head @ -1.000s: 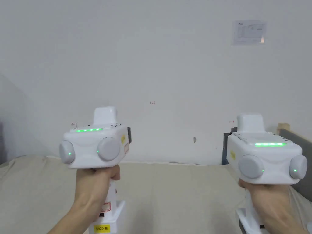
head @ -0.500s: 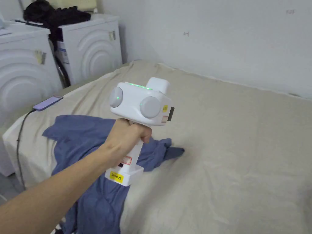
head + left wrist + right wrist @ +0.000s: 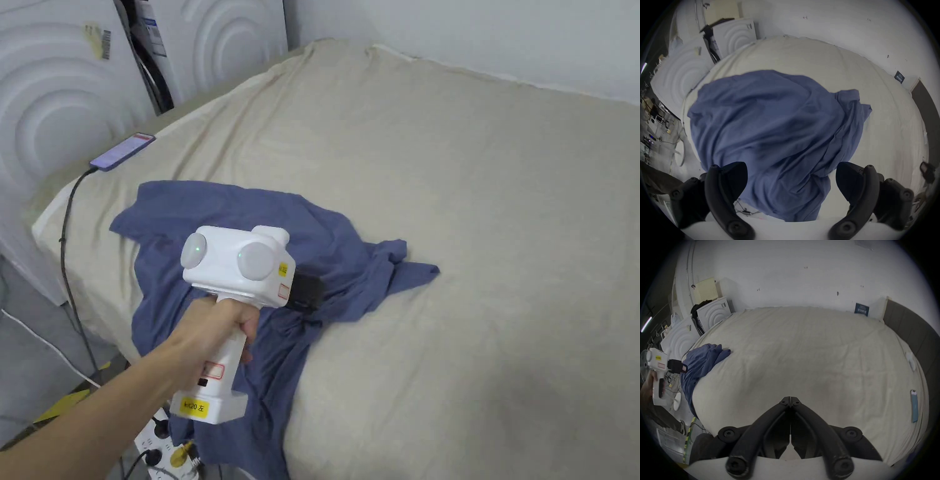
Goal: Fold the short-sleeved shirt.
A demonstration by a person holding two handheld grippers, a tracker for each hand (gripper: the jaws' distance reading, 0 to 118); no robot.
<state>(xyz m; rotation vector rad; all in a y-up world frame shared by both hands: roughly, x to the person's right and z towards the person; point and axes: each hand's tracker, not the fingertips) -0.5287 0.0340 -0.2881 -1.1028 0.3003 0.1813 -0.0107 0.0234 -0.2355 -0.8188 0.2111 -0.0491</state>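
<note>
A crumpled blue short-sleeved shirt (image 3: 275, 250) lies at the left corner of the beige bed (image 3: 487, 206), part of it hanging over the near edge. In the left gripper view the shirt (image 3: 769, 123) spreads under and beyond my left gripper (image 3: 791, 178), whose jaws stand wide apart with nothing between them. In the head view a hand holds the left gripper (image 3: 306, 294) just above the shirt. From the right gripper view, the right gripper (image 3: 790, 400) hovers over bare sheet with its jaws pressed together, and the shirt (image 3: 703, 360) and left gripper (image 3: 683, 367) sit far to the left.
A phone (image 3: 122, 151) on a cable lies at the bed's left corner. White washing machines (image 3: 69, 81) stand beside the bed. A power strip (image 3: 165, 447) lies on the floor below. Another phone-like slab (image 3: 914, 405) rests at the bed's right side, near a dark headboard (image 3: 916, 331).
The head camera has swung down and left from the wall to the bed corner. My left gripper has dropped closer to the shirt. The right gripper has left the head view.
</note>
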